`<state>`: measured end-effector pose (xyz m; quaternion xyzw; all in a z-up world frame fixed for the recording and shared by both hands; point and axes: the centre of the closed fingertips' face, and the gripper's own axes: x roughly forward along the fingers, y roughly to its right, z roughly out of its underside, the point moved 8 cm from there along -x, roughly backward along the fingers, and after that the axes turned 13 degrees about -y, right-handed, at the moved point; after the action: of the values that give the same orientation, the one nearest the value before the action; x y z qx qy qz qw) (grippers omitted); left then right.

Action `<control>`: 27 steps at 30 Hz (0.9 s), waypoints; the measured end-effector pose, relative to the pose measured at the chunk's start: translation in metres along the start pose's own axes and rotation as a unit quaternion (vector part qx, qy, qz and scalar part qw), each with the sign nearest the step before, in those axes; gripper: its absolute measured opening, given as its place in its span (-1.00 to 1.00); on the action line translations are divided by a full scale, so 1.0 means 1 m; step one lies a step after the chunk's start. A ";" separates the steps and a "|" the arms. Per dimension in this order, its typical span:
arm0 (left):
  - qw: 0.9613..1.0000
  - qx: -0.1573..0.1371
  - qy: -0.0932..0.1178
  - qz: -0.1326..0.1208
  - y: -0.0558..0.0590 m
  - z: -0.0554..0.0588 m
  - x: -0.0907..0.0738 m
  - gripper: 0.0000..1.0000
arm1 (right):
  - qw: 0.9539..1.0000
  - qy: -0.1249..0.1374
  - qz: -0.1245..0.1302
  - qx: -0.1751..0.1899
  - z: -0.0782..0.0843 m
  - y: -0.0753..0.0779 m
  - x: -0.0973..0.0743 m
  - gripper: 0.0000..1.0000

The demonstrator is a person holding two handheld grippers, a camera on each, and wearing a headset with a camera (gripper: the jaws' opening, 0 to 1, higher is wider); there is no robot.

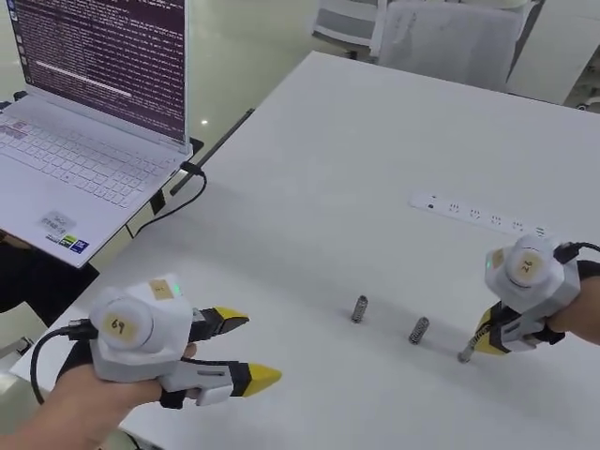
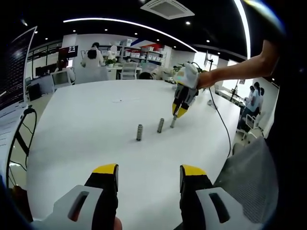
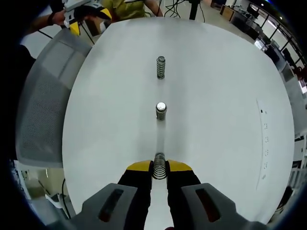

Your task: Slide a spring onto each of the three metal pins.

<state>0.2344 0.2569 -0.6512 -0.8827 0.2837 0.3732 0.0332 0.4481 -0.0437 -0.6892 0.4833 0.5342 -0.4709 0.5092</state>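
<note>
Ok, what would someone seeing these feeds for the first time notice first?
Likely the right gripper at the right of the head view, its fingers shut on a spring held upright against the white table. Next, two more springs, one and another, stand upright in a line with it mid-table. The left gripper hovers open at the near left, by an open laptop.

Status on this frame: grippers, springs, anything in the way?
Left gripper open, empty. Right gripper shut on a spring at the table. Near spring and far spring stand upright ahead. No obstruction seen.
</note>
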 end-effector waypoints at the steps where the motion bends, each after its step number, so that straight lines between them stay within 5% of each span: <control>1: 1.000 -0.001 0.001 0.000 0.000 0.000 0.000 -0.08 | 1.000 -0.001 -0.001 -0.001 0.000 0.000 0.001 -0.83; 27: 1.000 -0.009 -0.003 -0.006 -0.005 0.004 -0.005 -0.09 | 1.000 -0.023 -0.012 0.000 -0.003 0.002 0.026 -0.82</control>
<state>0.2316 0.2640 -0.6518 -0.8835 0.2745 0.3786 0.0282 0.4494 -0.0400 -0.7156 0.4661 0.5275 -0.4883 0.5159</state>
